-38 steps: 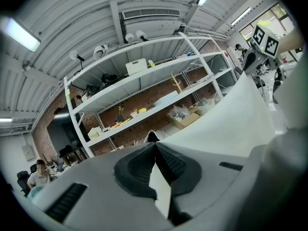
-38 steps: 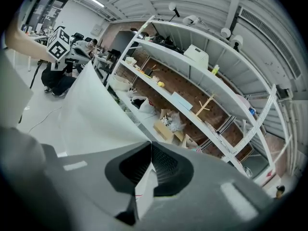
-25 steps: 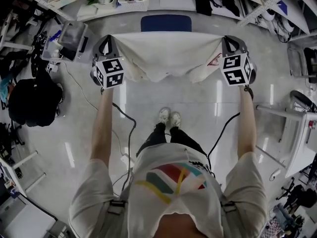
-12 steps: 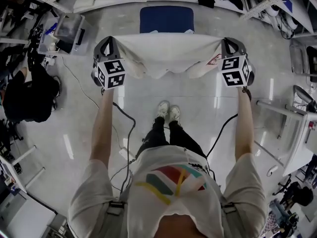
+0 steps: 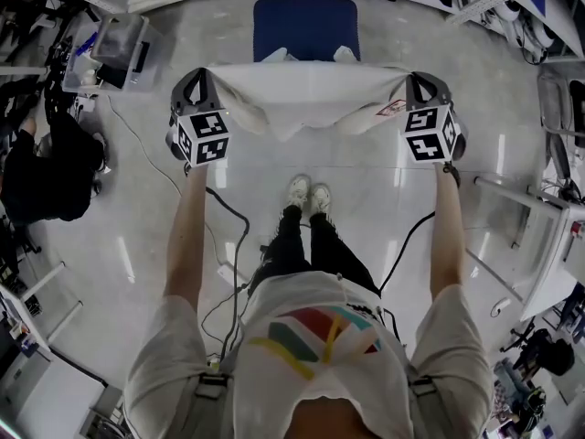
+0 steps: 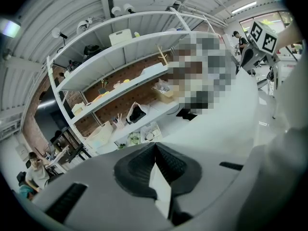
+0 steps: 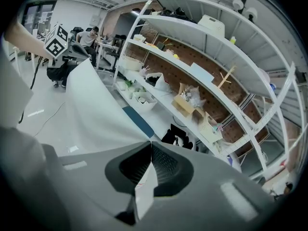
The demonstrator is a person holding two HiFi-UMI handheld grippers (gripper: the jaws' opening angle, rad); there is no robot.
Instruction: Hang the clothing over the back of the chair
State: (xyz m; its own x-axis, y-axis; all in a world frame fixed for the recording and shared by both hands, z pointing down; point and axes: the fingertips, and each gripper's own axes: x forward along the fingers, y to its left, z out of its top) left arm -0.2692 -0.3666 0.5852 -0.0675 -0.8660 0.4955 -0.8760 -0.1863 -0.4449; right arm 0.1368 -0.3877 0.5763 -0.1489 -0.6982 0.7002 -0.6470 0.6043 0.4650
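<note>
A white garment (image 5: 306, 94) is stretched flat between my two grippers in the head view. My left gripper (image 5: 196, 79) is shut on its left corner and my right gripper (image 5: 420, 80) is shut on its right corner. Just beyond the cloth's far edge stands a chair with a blue seat (image 5: 306, 26); part of it is hidden behind the cloth. In the left gripper view a white fold (image 6: 160, 189) is pinched between the dark pads and the cloth (image 6: 226, 129) spreads to the right. The right gripper view has a strip (image 7: 144, 189) clamped between its pads, with cloth (image 7: 96, 109) running left.
Shelving with boxes and bins (image 7: 192, 100) lines the far wall. A clear bin (image 5: 119, 48) sits on the floor at the left, and cables (image 5: 228, 227) trail across the shiny floor by the person's feet (image 5: 309, 195). White metal frames (image 5: 539, 236) stand at the right.
Both grippers have sunk with the stretched garment. The blue chair now shows more fully beyond the cloth's far edge.
</note>
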